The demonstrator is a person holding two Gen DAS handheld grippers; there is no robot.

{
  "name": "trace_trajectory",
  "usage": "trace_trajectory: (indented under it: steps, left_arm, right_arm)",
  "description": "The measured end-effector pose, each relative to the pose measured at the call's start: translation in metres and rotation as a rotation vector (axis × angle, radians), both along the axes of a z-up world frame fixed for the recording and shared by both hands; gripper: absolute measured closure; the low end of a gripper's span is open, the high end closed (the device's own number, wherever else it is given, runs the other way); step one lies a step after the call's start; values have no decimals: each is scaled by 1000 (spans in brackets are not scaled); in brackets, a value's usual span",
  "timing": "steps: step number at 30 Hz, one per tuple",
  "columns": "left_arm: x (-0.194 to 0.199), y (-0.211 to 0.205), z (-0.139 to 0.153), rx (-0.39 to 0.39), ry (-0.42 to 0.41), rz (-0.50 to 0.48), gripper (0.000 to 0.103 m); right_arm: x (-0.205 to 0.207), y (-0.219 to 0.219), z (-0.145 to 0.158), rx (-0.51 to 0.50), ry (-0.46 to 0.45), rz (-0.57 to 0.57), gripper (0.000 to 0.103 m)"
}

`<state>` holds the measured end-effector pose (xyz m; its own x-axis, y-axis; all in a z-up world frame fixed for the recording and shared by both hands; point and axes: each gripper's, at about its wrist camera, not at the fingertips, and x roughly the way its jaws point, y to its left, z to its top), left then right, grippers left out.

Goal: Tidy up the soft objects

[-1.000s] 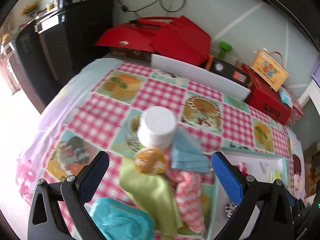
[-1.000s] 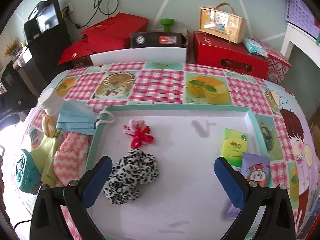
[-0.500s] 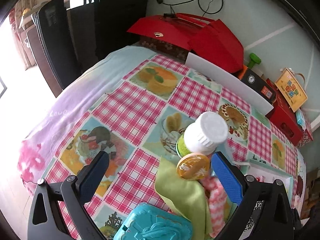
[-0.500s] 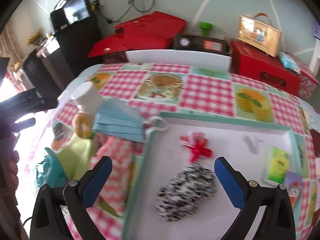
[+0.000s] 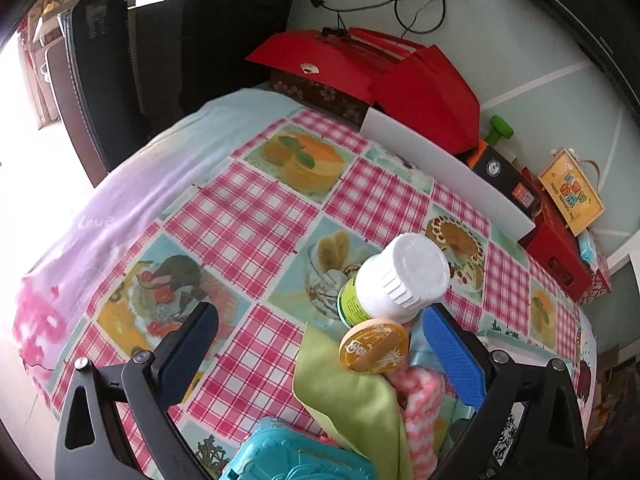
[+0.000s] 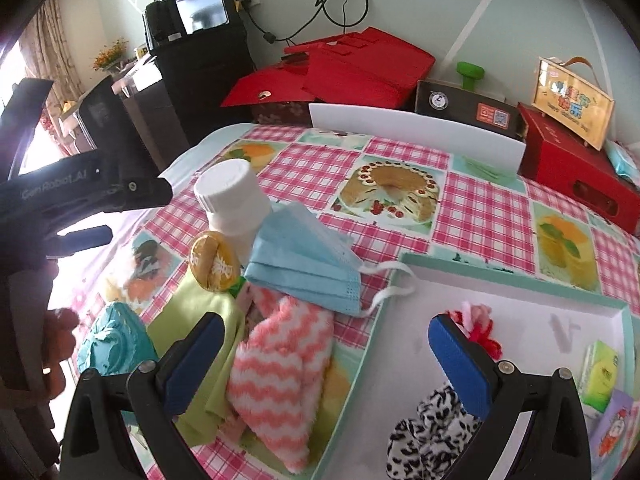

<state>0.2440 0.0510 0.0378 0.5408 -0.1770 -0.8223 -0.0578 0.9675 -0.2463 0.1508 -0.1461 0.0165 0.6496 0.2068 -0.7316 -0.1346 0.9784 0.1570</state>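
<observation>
A pile lies left of the white tray (image 6: 400,280): a pink-and-white zigzag fluffy cloth (image 6: 280,364), a green cloth (image 6: 200,320), and a blue face mask (image 6: 308,264) with a loop over the tray rim. In the tray lie a leopard-print scrunchie (image 6: 428,436) and a red-pink hair tie (image 6: 480,324). My right gripper (image 6: 324,360) is open above the zigzag cloth and the tray's left edge. My left gripper (image 5: 320,356) is open and empty over the green cloth (image 5: 352,408) and the zigzag cloth (image 5: 420,412).
A white-capped bottle (image 5: 396,280), a round orange tin (image 5: 374,346) and a teal box (image 5: 296,456) sit among the cloths. Tissue packs (image 6: 600,372) lie at the tray's right. Red boxes (image 6: 344,72) and a white board (image 6: 416,132) line the table's far edge.
My right gripper has swung left from over the tray middle toward the cloth pile. My left gripper has shifted left and pulled back, so the pile now sits at its right.
</observation>
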Motion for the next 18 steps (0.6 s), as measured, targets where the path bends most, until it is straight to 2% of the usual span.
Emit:
trace_trajectory:
  steps: [7,18]
  left_arm:
    - [10,-14,-12,34,85,-55,1]
    - [22,-23,-25,-34,135,-72,1]
  right_arm:
    - [24,5,-5,-9,30,35,0]
    - [55,22,-21,-51,77,127,3]
